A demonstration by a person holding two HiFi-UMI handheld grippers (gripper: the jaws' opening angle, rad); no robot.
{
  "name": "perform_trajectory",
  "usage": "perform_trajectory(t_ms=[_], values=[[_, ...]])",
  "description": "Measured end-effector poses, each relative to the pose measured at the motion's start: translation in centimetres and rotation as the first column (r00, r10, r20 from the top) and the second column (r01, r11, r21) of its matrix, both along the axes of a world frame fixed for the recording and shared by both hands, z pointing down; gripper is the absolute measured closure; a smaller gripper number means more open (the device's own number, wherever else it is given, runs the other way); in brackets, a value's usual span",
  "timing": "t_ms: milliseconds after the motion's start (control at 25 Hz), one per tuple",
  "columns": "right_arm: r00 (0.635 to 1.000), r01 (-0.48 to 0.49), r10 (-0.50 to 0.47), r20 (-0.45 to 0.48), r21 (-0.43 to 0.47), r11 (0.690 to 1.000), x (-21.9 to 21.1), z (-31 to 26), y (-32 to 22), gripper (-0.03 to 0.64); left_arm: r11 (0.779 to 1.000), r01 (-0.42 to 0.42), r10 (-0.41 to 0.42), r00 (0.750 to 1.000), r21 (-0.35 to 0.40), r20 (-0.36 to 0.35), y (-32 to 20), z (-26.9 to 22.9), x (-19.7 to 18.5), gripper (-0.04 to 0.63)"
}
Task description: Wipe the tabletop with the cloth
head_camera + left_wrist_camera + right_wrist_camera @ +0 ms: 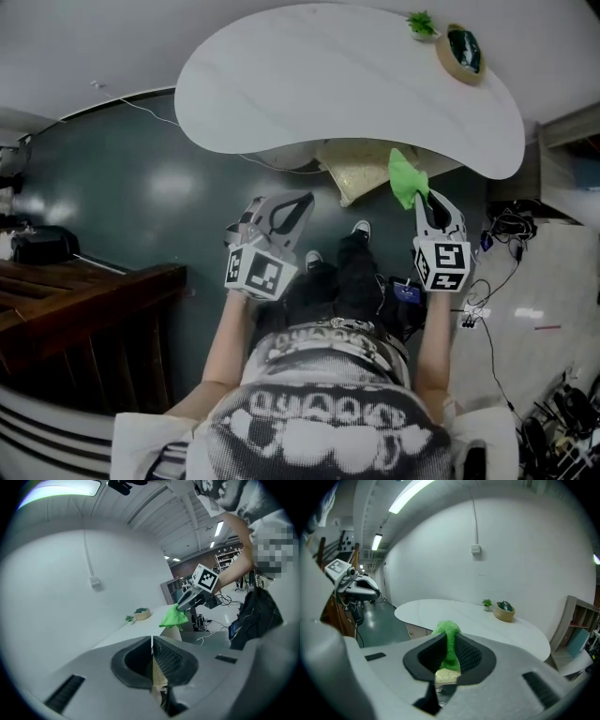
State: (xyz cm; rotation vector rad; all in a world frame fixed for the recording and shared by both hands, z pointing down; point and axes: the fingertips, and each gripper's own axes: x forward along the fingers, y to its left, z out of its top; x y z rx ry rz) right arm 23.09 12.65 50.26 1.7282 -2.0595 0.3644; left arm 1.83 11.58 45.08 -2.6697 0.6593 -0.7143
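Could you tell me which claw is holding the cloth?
The right claw: it pinches the green cloth, while the left claw is shut on nothing.

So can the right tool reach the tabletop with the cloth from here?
Probably yes: the right tool, shut on the cloth, is just short of the tabletop, at its near edge, with nothing between.

Both bare forearms reach forward from the torso. The left forearm [223, 352] angles slightly inward and the right forearm [433, 342] runs nearly straight ahead. The left gripper [284, 208] tilts toward the right, its jaws pressed together pad against pad. The right gripper [427, 199] points ahead, a little farther out than the left one. Its jaws are clamped on a green cloth [405, 178] that bunches out beyond the tips. The two grippers are well apart.
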Motion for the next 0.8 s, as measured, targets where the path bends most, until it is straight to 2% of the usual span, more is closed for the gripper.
perform_trajectory(t_ms=[400,800], values=[[0.993,0.116,-0.116,-0.009,0.036,0.993,-7.5,-1.2,3.4,0.563,0.996,0.080,-0.079,0.996,0.026,-0.042,2.7,0.5,-5.0,0.584],[0.987,0.159,-0.158,-0.024,0.065,0.985,-9.6,-2.5,6.1,0.565,0.995,0.092,-0.090,0.994,0.035,-0.055,5.4,0.0,-6.6,0.583]])
